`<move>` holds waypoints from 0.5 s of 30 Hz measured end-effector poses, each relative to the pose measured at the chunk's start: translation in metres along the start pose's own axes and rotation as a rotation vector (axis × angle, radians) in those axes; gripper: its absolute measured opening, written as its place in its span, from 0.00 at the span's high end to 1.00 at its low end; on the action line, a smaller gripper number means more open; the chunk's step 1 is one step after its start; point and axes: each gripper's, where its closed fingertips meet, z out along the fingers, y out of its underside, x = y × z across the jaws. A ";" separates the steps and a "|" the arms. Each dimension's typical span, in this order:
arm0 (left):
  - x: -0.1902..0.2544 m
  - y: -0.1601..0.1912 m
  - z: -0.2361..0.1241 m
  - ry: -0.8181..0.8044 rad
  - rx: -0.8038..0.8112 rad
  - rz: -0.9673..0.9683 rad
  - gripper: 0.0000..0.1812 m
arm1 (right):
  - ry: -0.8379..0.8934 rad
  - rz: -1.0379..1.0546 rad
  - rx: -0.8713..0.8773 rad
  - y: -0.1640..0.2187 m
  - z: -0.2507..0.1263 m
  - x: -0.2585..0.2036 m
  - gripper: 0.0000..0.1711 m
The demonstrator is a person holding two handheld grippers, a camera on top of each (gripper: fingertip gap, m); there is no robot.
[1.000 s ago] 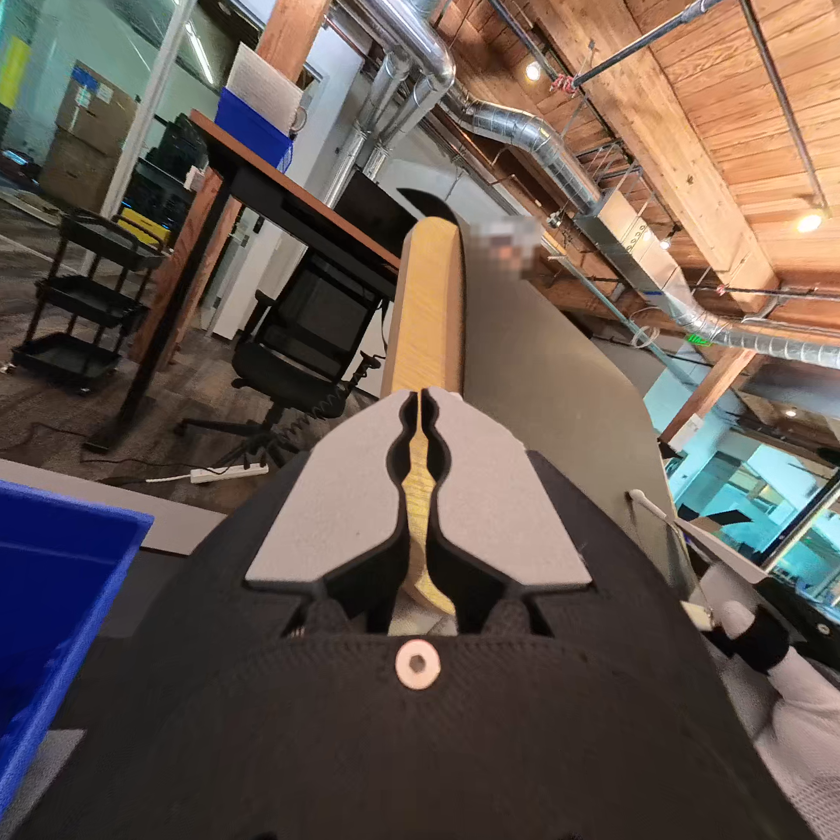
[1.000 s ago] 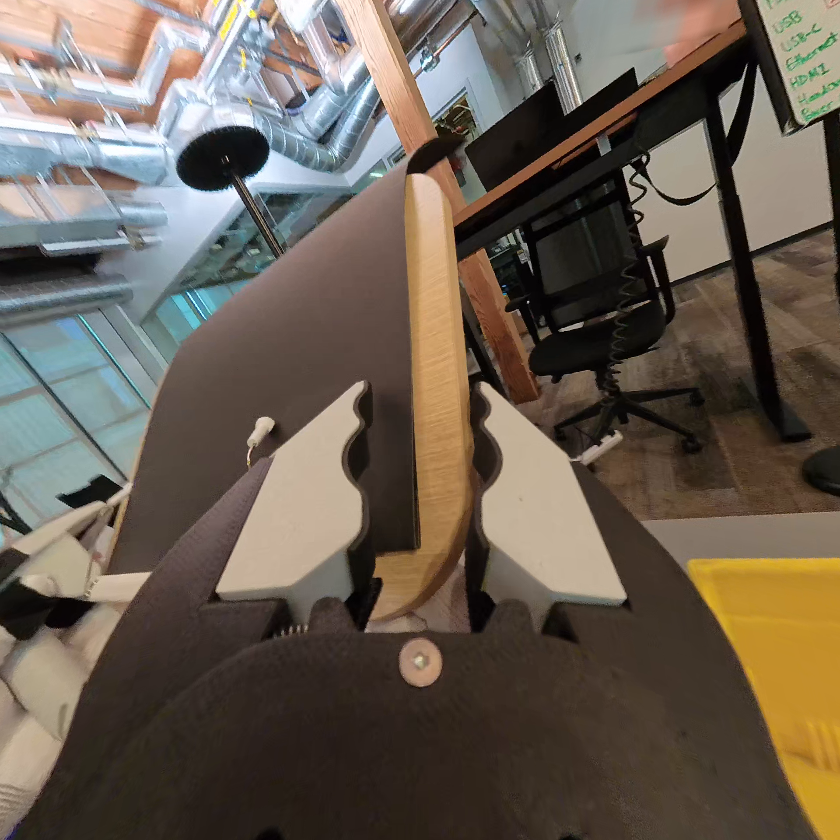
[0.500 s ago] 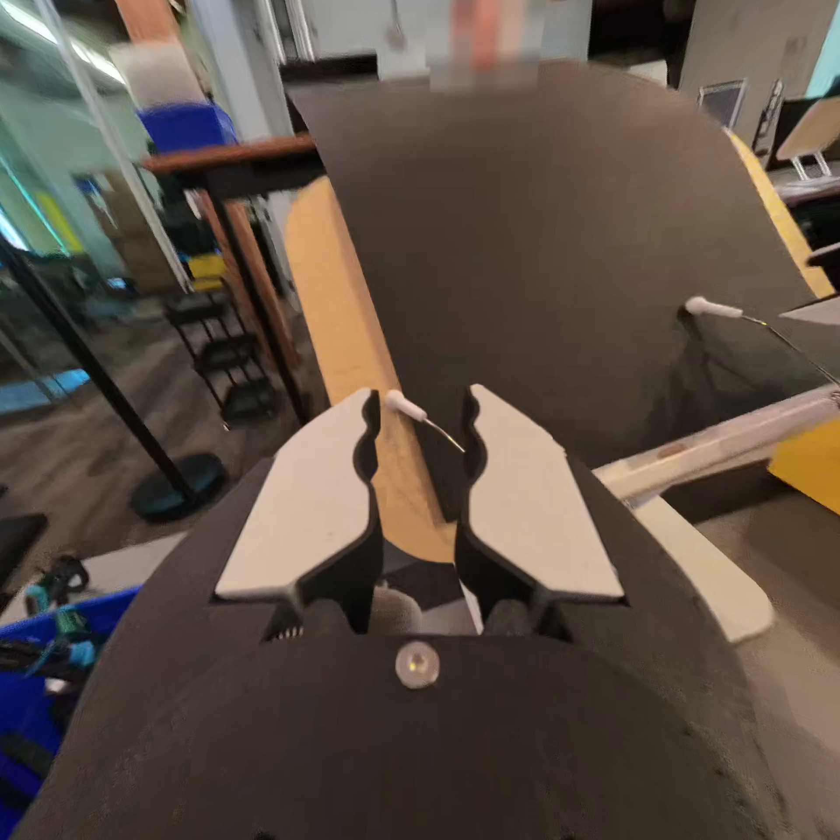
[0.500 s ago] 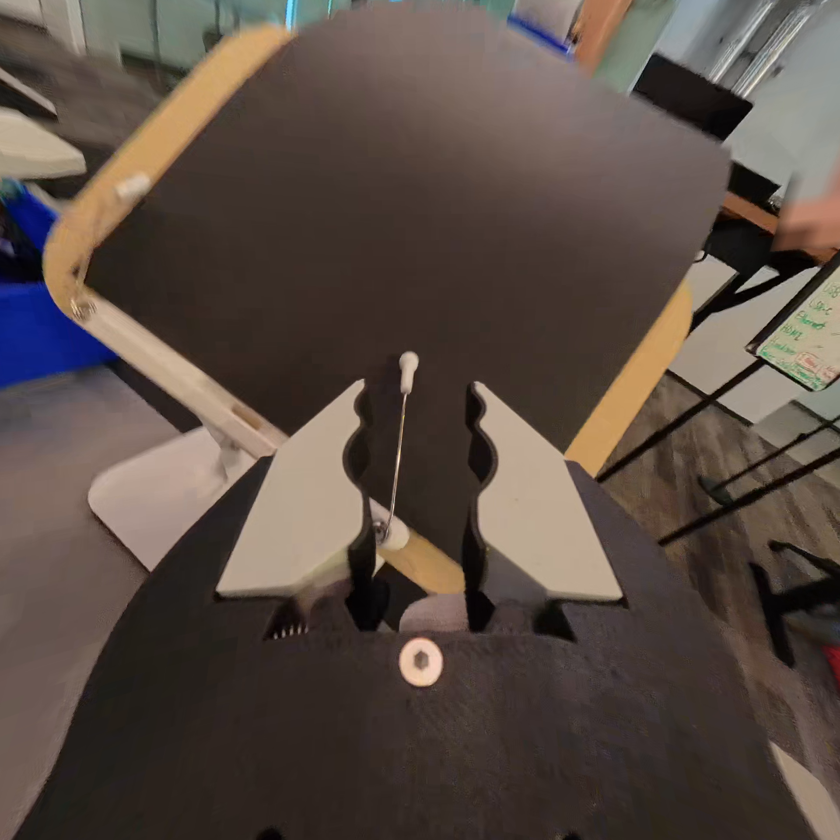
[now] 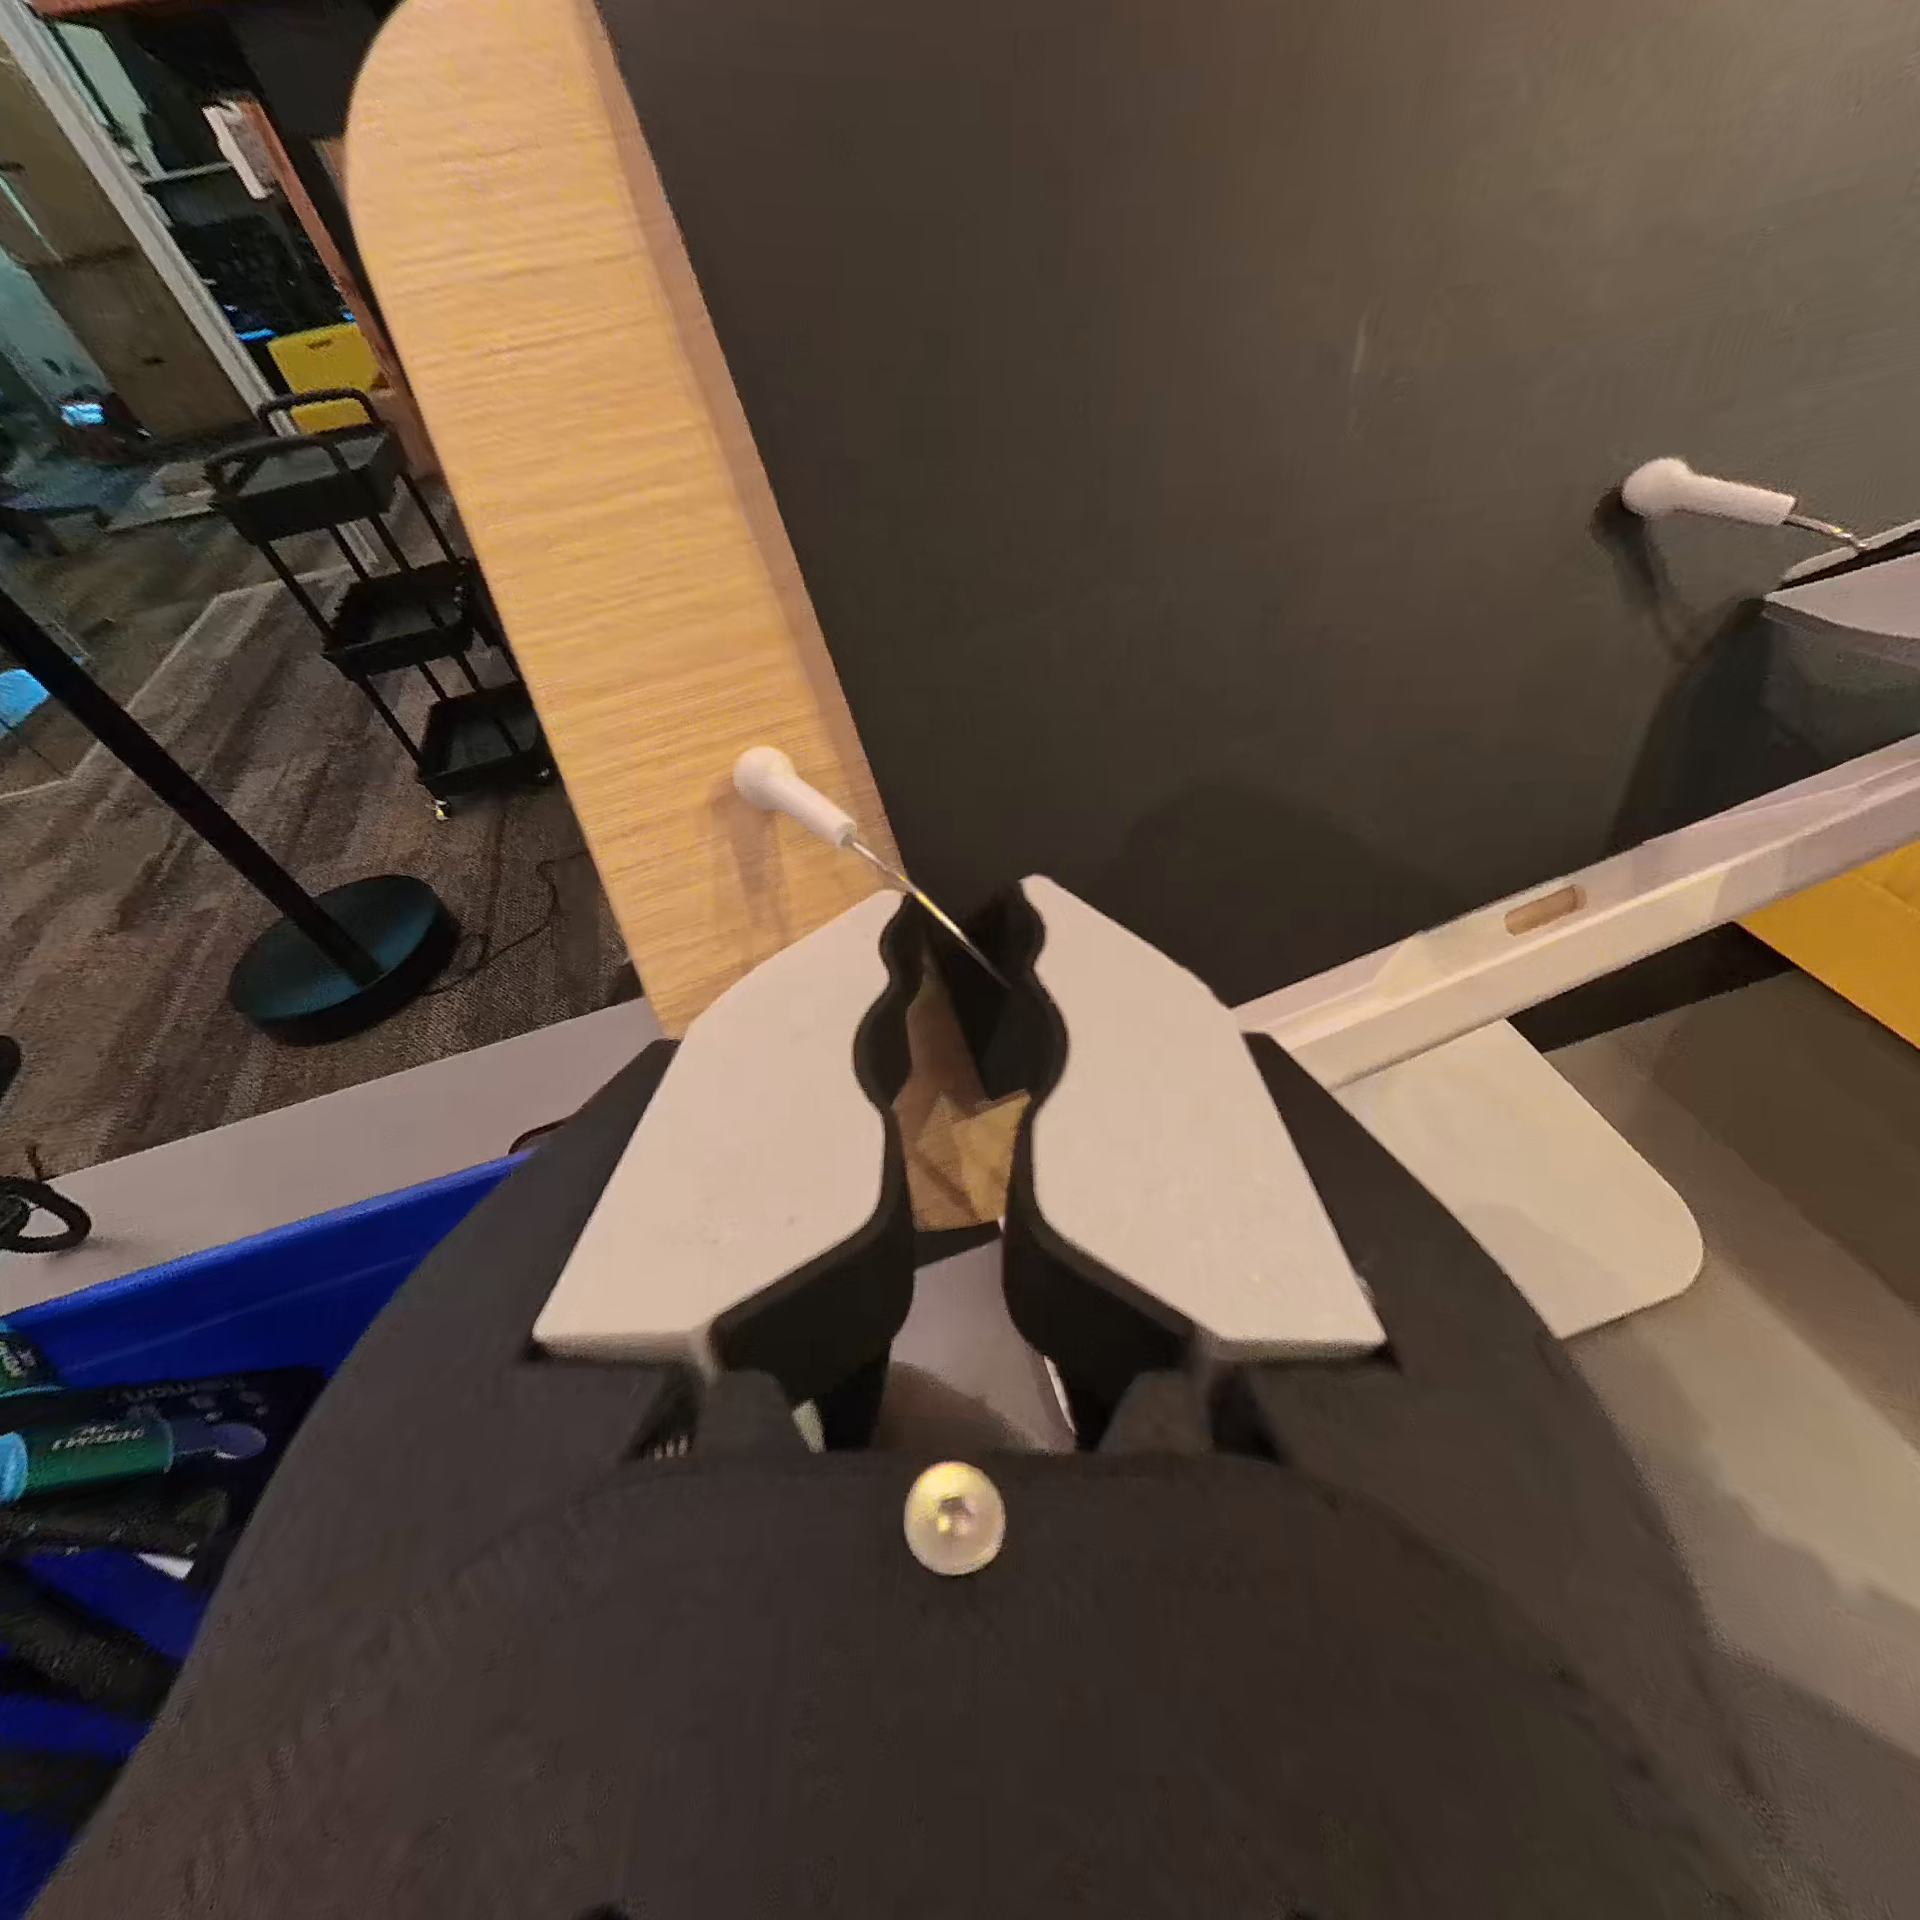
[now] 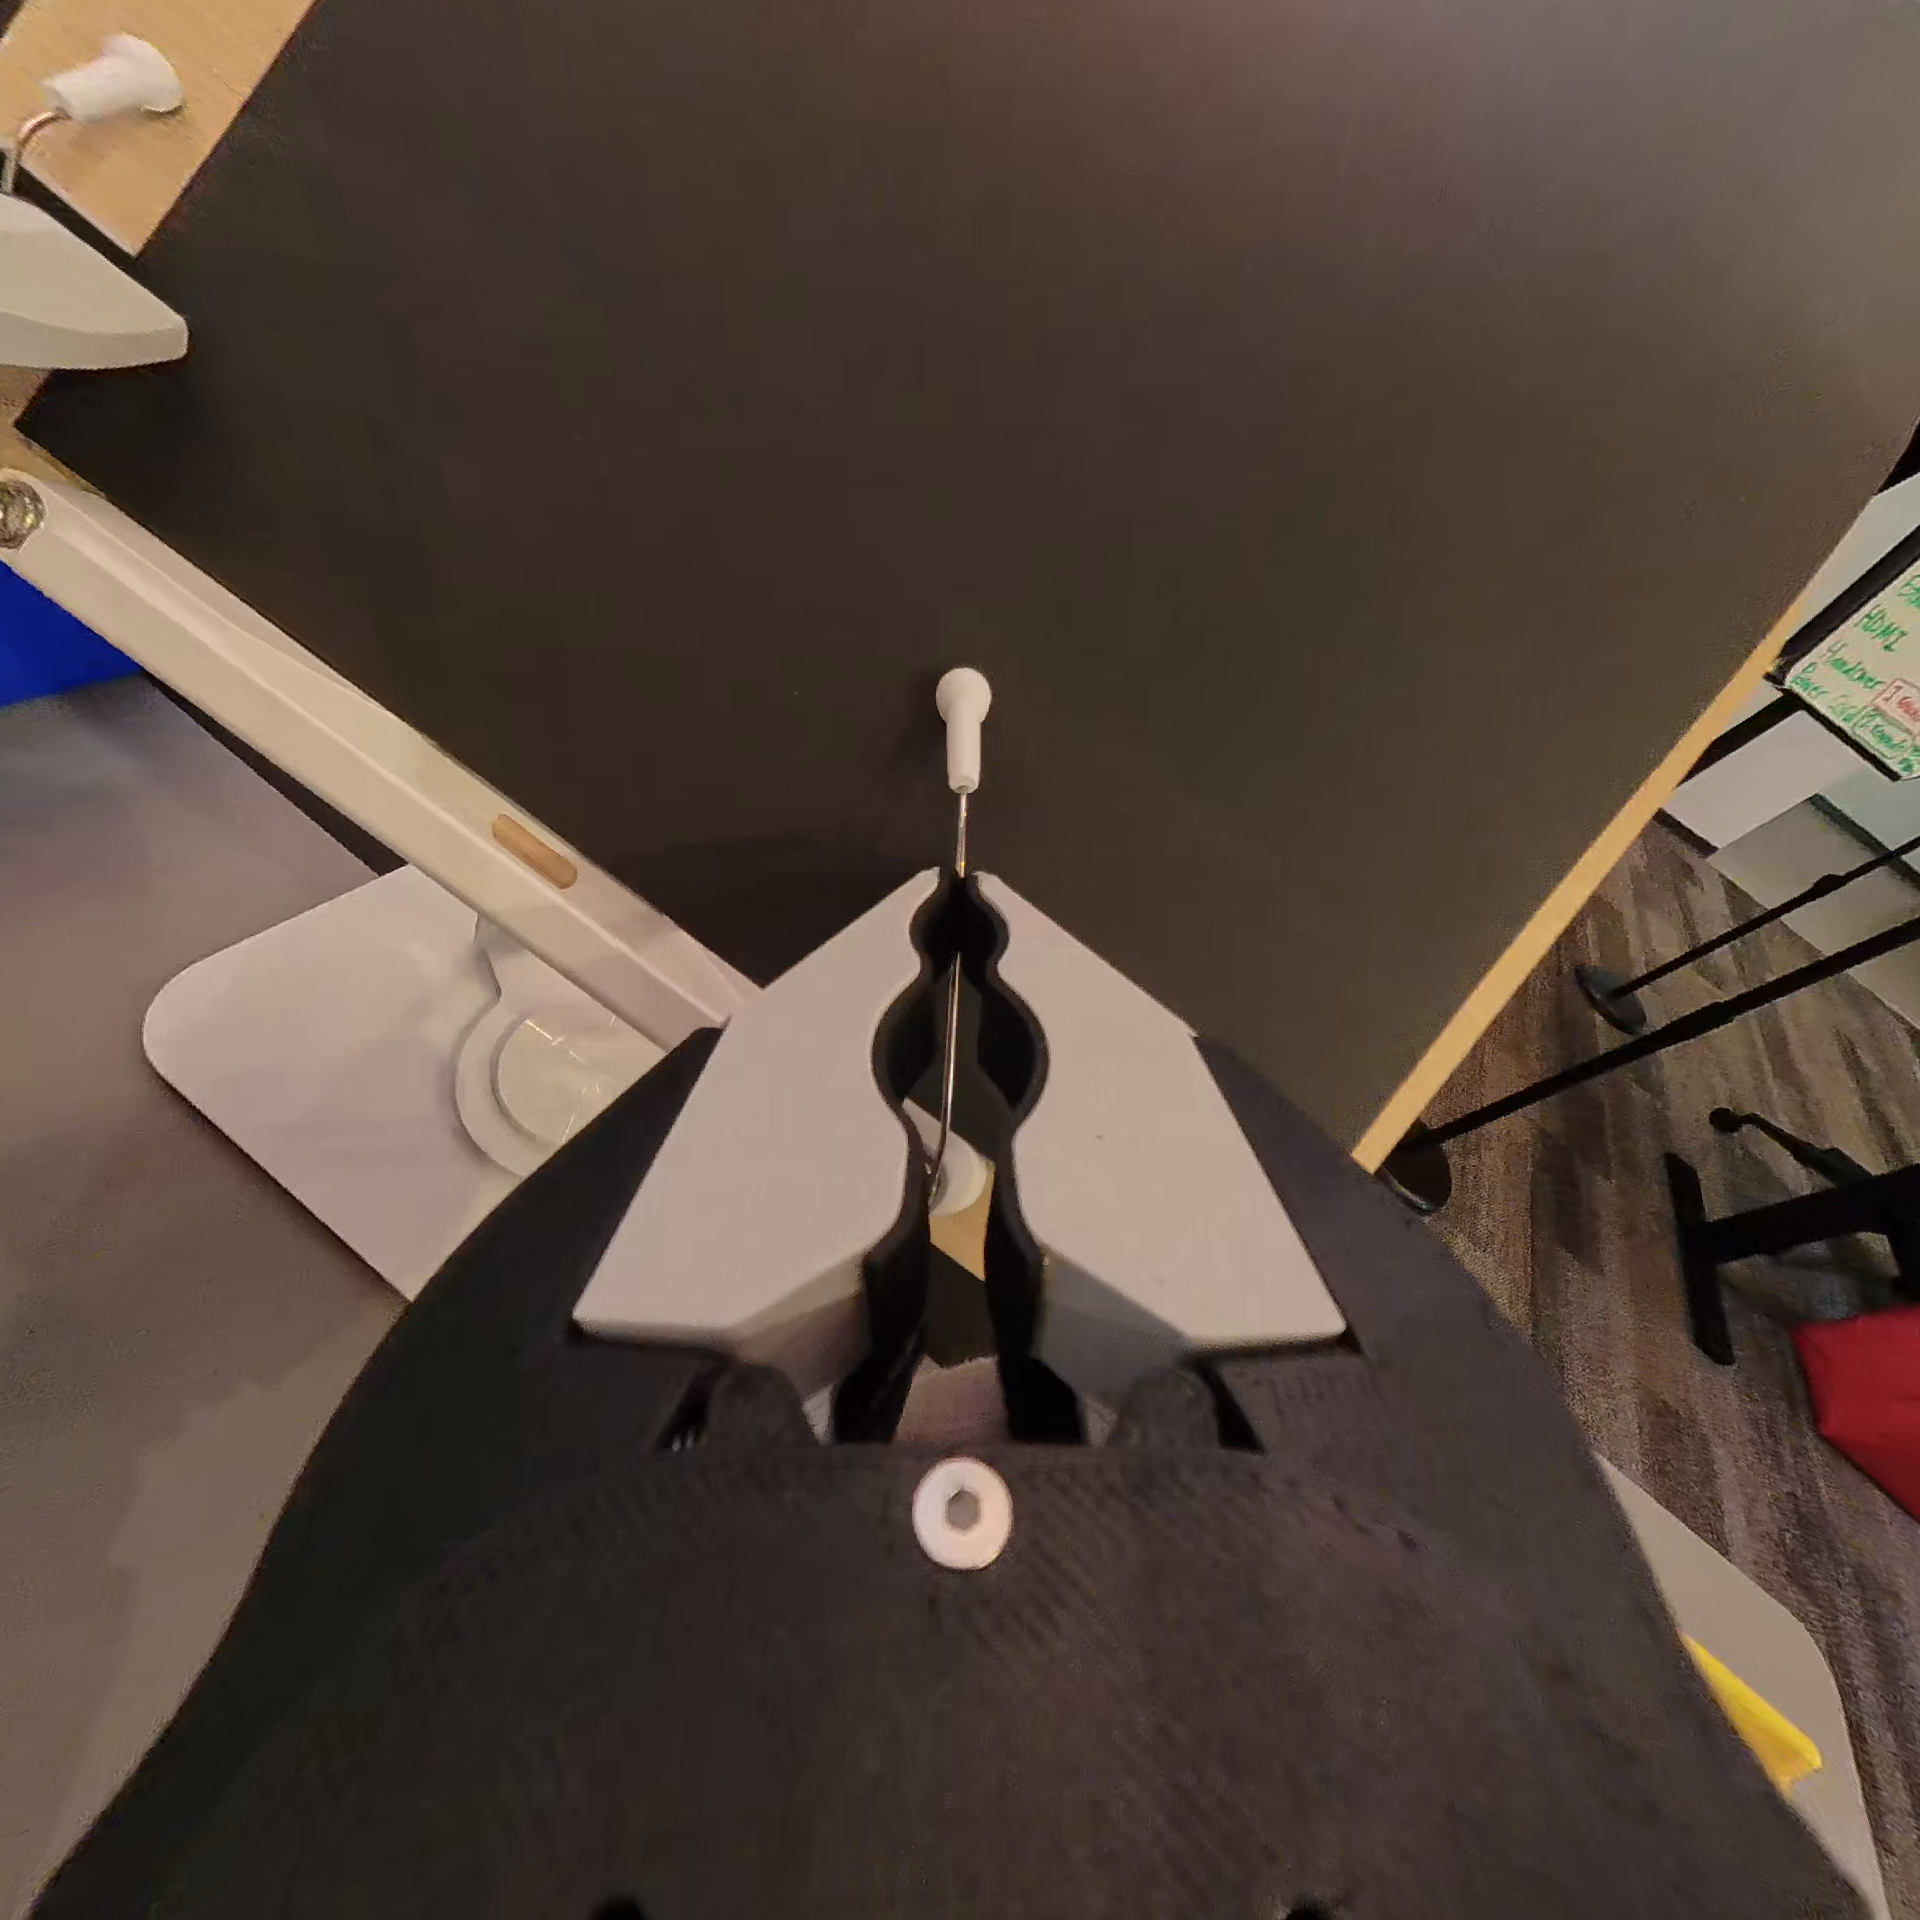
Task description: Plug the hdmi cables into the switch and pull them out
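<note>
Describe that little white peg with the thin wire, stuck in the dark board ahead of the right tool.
The small white plastic-looking peg has a rounded knob head and tapered stem, set against the big dark matte board. A thin shiny metal wire leaves its narrow end and runs between the right tool's closed grey tips. Whether they pinch the wire is unclear.

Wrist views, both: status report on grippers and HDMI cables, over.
Left gripper narrowly open, at dark board corner. Right gripper shut, tips at peg wire. HDMI cables, switch: not in view.
</note>
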 end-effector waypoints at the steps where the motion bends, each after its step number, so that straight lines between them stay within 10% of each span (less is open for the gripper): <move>1: 0.000 -0.001 0.001 -0.005 0.013 -0.009 0.92 | -0.002 0.006 0.005 0.000 0.000 0.000 1.00; 15: 0.007 -0.015 -0.005 -0.096 0.192 0.141 0.95 | -0.063 0.201 0.093 -0.001 -0.001 0.003 1.00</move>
